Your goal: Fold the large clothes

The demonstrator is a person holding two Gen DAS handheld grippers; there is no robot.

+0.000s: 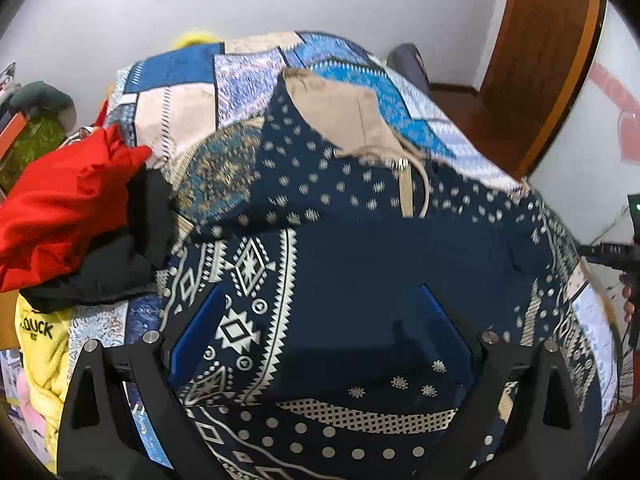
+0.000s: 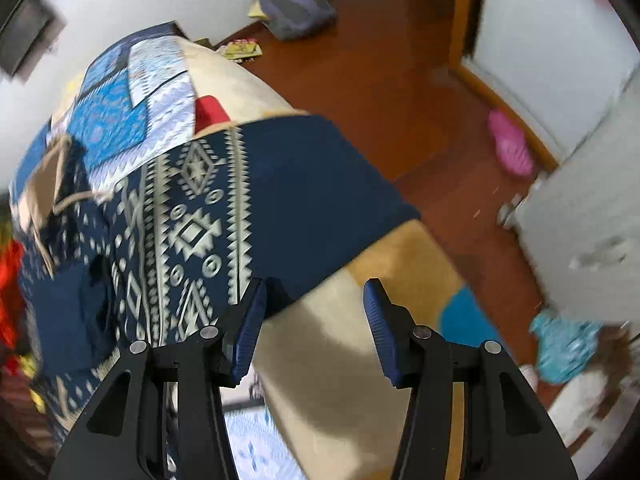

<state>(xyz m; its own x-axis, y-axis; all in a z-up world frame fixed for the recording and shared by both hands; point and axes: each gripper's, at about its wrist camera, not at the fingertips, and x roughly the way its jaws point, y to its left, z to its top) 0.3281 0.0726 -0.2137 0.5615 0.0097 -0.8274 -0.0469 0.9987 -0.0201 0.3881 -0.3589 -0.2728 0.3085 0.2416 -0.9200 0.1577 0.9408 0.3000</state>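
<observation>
**Both grippers over the navy hoodie on the bed**

Left gripper: I have it pitched steeply down over the navy patterned hoodie. Its blue pads stand wide apart, with the cloth spread flat beneath and between them; I see no pinch, nothing lifted.

Right gripper: also aimed downward, at the hoodie's near edge. Jaws sit about half spread and empty. The left pad is just at the navy hem; the right one hangs over bare cream bedcover. The view is motion-blurred, so I cannot tell whether pad and hem touch.

The hoodie lies across the bed, on a blue-and-cream patchwork cover. Its tan-lined hood points toward the far wall, drawcord and zipper showing below it. One plain navy panel drapes toward the bed's side edge in the right view.

Edges and room: wooden floor is open beyond the bed's edge. A pink slipper rests near the skirting, and a grey bag sits near the far wall. On the hoodie's other side, a red garment over a black one crowds the bed, with a yellow piece nearer.
</observation>
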